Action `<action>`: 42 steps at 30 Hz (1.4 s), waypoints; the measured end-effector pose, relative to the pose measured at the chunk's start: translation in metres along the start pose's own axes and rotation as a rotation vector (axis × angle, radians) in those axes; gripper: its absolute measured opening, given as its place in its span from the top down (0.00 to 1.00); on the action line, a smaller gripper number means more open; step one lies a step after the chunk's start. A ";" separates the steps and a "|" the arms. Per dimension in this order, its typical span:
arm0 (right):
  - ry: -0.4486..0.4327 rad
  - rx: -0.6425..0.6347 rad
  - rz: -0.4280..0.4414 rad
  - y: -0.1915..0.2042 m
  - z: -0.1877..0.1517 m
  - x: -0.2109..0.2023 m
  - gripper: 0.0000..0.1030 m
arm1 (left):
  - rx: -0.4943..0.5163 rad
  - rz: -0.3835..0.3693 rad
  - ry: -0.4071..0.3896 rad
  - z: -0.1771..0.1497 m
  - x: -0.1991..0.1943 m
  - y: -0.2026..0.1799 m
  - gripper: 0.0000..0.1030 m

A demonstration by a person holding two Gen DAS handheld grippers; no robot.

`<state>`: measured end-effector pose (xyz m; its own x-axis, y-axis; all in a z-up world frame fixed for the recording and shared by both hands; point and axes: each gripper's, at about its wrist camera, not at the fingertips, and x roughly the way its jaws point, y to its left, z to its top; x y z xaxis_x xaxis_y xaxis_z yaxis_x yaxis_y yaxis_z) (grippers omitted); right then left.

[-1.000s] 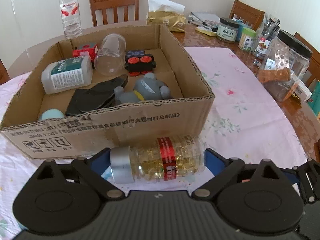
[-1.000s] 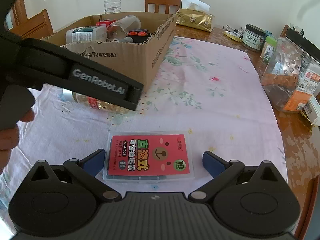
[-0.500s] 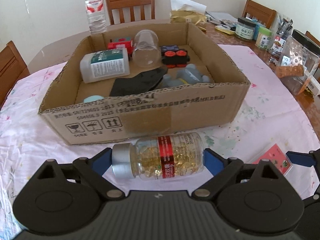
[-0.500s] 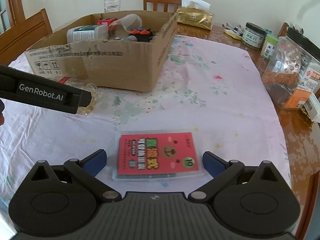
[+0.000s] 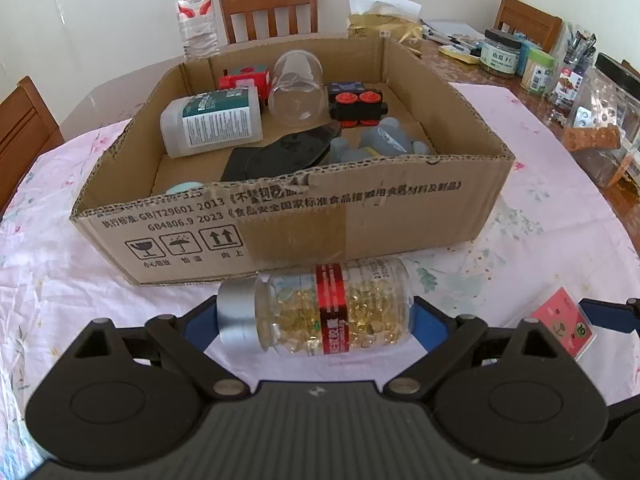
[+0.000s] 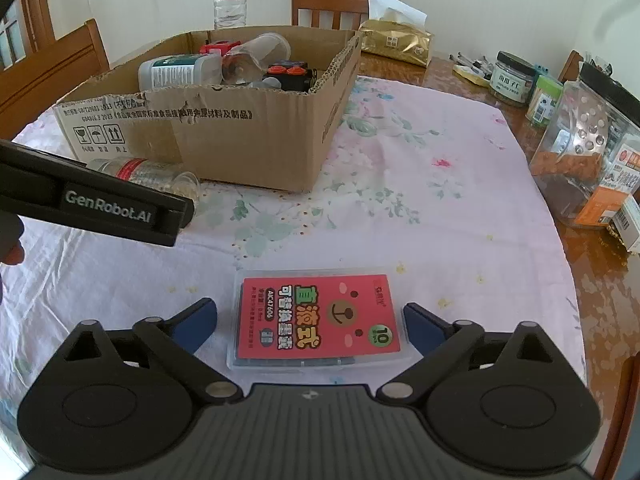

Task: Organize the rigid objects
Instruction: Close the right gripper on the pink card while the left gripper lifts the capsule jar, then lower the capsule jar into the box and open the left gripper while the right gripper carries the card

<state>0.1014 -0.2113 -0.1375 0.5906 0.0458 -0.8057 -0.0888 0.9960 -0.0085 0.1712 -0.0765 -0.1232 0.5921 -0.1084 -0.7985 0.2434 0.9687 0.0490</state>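
A clear bottle of golden capsules (image 5: 360,308) with a silver cap and red band lies crosswise between the pads of my left gripper (image 5: 312,316), which press on its cap and base, just in front of the cardboard box (image 5: 360,216). The right wrist view shows that bottle (image 6: 140,172) beside the box (image 6: 248,148), behind a left finger (image 6: 112,208). A flat clear case with a red card (image 6: 320,316) lies on the cloth between the jaws of my right gripper (image 6: 308,320). Those jaws are closing, with a gap still showing at the left pad.
The box holds a white bottle (image 5: 212,120), a clear cup (image 5: 296,88), toy trains, a grey toy and a black flat item. A water bottle (image 5: 196,12) stands behind it. Jars and a big clear canister (image 6: 580,152) crowd the table's right edge. Wooden chairs ring the table.
My left gripper has drawn back from the box with the capsule bottle still between its pads. The right jaws have narrowed slightly around the red case, which has not moved.
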 end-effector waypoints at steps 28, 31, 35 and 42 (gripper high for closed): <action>0.077 -0.016 0.066 -0.018 0.018 -0.013 0.10 | 0.229 -0.108 0.082 0.010 -0.027 0.012 0.08; 0.075 -0.042 0.088 -0.021 0.026 -0.022 0.10 | 0.266 -0.135 0.082 0.015 -0.043 0.015 0.08; 0.063 -0.090 0.123 -0.021 0.040 -0.035 0.10 | 0.285 -0.167 0.069 0.027 -0.063 0.021 0.08; 0.004 -0.157 0.182 -0.021 0.076 -0.056 0.10 | 0.281 -0.162 -0.023 0.060 -0.081 0.030 0.08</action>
<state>0.1318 -0.2285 -0.0473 0.5505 0.2231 -0.8045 -0.3172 0.9472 0.0456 0.1768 -0.0521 -0.0205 0.5450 -0.2646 -0.7956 0.5365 0.8393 0.0884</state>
